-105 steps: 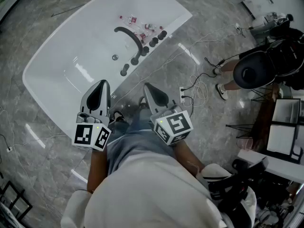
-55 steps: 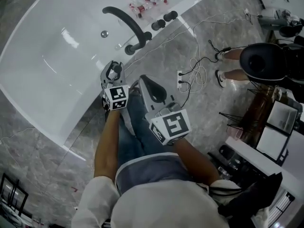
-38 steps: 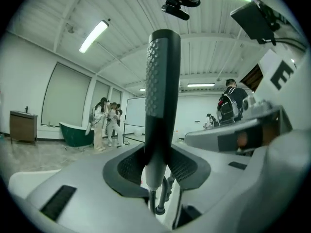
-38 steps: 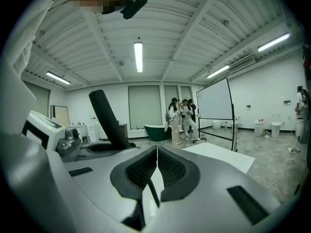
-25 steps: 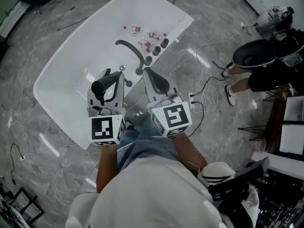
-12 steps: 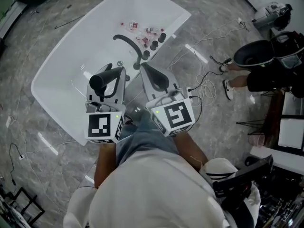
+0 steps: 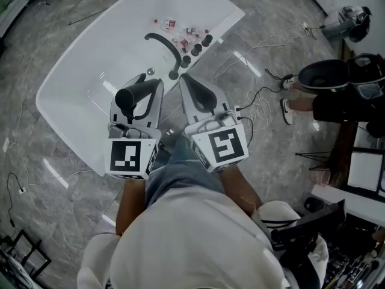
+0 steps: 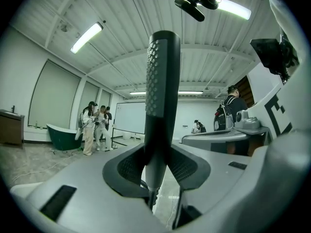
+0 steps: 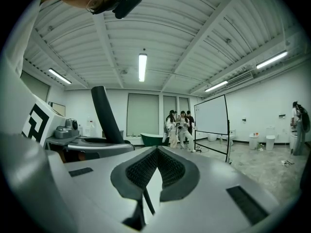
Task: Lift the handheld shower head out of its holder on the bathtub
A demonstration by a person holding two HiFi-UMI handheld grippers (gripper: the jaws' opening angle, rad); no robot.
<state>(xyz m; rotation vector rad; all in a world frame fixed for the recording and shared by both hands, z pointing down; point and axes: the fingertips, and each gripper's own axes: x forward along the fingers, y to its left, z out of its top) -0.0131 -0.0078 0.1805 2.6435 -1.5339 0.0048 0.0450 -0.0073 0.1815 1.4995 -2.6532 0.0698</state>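
Observation:
The black handheld shower head (image 7: 129,95) stands upright between the jaws of my left gripper (image 7: 137,92), clear of the white bathtub (image 7: 78,71). In the left gripper view its dark handle (image 8: 163,96) runs up through the pads of the left gripper (image 8: 158,166), which are shut on it, and a thin hose hangs below. My right gripper (image 7: 187,83) sits just to the right, shut with nothing in it; its pads meet in the right gripper view (image 9: 156,166), where the shower head (image 9: 104,115) shows at the left.
A black curved faucet spout (image 7: 165,44), dark knobs (image 7: 198,46) and small bottles (image 7: 180,29) sit on the tub rim. Cables and a power strip (image 7: 252,110) lie on the marble floor. A person in black (image 7: 337,83) stands at right. Several people (image 8: 95,125) stand far off.
My left gripper went from empty to the tub rim and came back with the shower head in it. Over the last second both grippers stay side by side, the right slightly higher.

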